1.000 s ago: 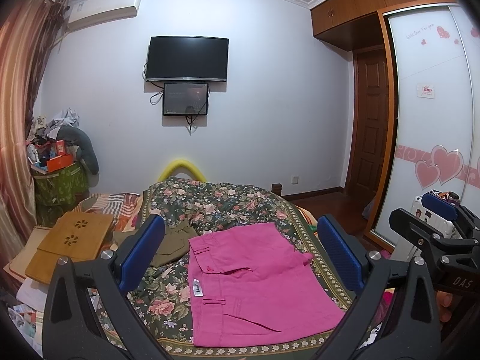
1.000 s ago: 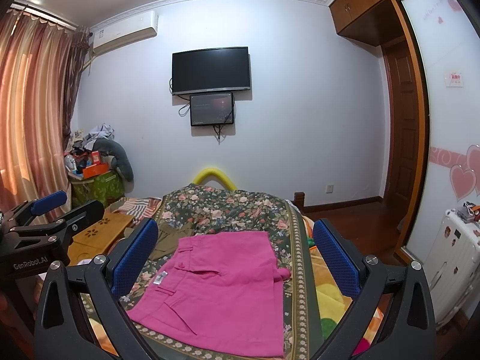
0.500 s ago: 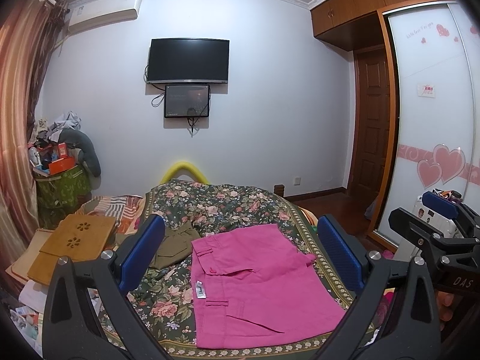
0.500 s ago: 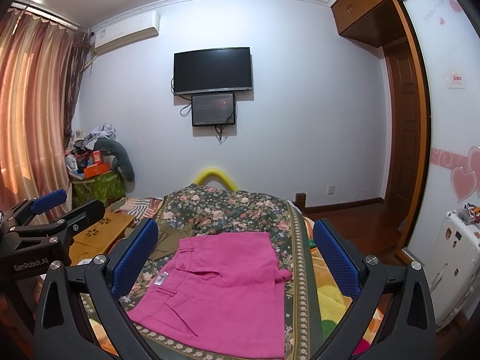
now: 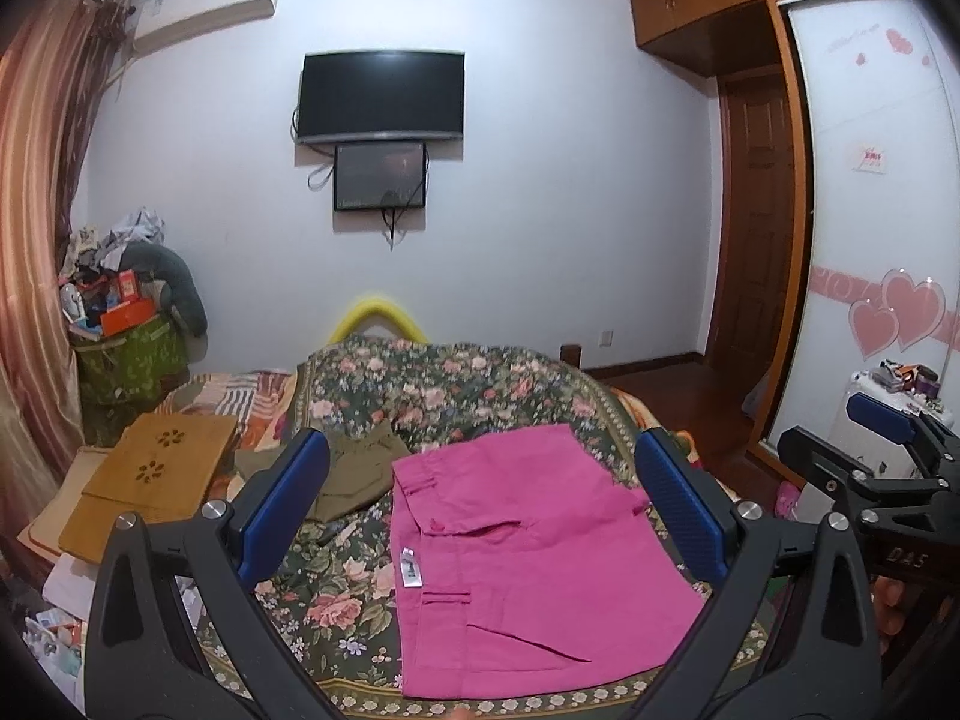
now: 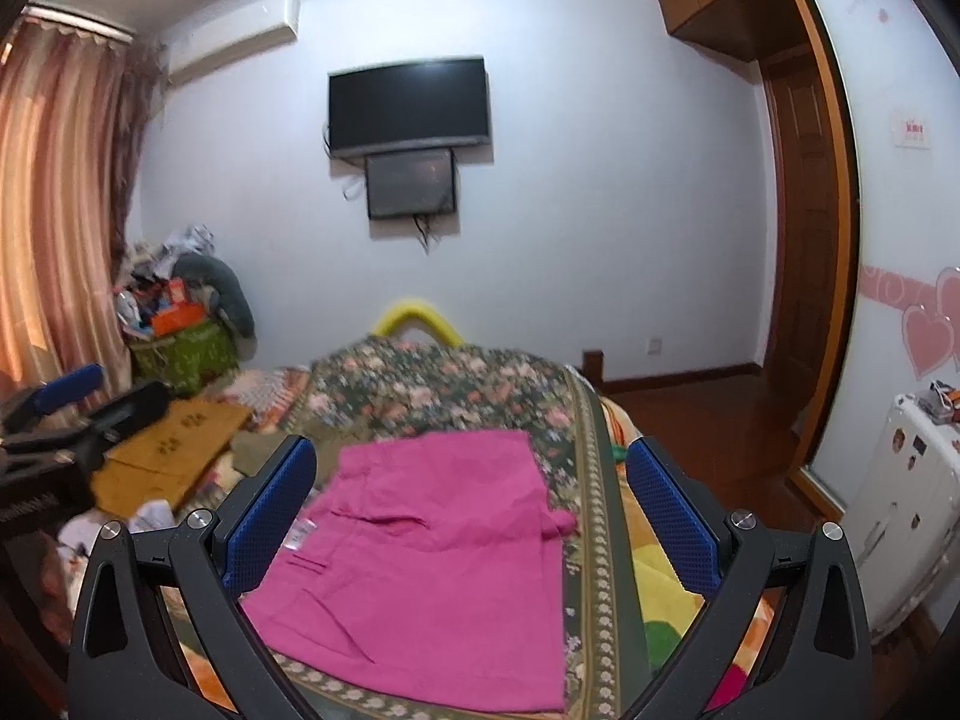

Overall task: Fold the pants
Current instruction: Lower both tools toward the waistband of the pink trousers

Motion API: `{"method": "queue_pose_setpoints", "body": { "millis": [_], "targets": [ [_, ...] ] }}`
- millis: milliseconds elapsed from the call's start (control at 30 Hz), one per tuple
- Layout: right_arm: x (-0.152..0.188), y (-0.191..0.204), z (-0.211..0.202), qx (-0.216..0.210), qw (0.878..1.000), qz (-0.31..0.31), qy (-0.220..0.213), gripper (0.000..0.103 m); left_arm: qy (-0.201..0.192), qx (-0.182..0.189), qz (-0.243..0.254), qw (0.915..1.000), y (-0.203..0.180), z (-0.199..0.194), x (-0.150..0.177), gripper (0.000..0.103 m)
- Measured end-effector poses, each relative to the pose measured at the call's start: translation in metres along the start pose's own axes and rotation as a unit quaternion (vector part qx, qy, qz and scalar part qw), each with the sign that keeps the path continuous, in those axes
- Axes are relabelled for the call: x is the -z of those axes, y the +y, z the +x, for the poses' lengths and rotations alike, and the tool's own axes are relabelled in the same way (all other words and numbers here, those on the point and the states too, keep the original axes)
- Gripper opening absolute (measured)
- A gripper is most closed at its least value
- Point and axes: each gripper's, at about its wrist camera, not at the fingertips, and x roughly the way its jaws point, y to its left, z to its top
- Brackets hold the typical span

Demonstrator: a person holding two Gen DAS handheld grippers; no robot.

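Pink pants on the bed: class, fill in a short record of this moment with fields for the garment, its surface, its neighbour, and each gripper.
garment: pink pants, lying flat, already folded to a compact shape
surface: floral bedspread
neighbour: olive garment, to the left of the pink pants
label: white tag at the pants' left edge
left gripper: open, above the pants, holding nothing
right gripper: open, above the pants, holding nothing
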Motion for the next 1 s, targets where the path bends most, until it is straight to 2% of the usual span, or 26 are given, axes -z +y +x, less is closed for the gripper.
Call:
{"method": "queue_pose_setpoints", "body": {
  "millis": [333, 433, 500, 667, 800, 1000],
  "targets": [
    [0.035, -0.033, 0.075, 0.049, 0.994, -0.025, 0.096, 0.103, 0.083, -0.013, -0.001, 0.9965, 0.027, 0.089, 0.027, 0.103],
    [0.049, -0.043, 0.099, 0.055, 0.989, -0.046, 0.131, 0.103, 0.129, -0.039, 0.007, 0.9909, 0.038, 0.128, 0.041, 0.103],
    [0.061, -0.051, 0.117, 0.053, 0.984, -0.045, 0.161, 0.103, 0.159, -0.043, 0.007, 0.9864, 0.047, 0.154, 0.053, 0.103],
    [0.090, -0.067, 0.160, 0.033, 0.969, -0.031, 0.242, 0.102, 0.226, -0.045, 0.012, 0.9731, 0.064, 0.207, 0.083, 0.103],
    [0.101, -0.073, 0.184, 0.001, 0.962, -0.015, 0.273, 0.102, 0.270, -0.041, 0.026, 0.9616, 0.069, 0.237, 0.103, 0.103],
    [0.096, -0.080, 0.216, -0.037, 0.960, -0.001, 0.278, 0.099, 0.310, -0.018, 0.030, 0.9500, 0.071, 0.270, 0.118, 0.084]
  ]
}}
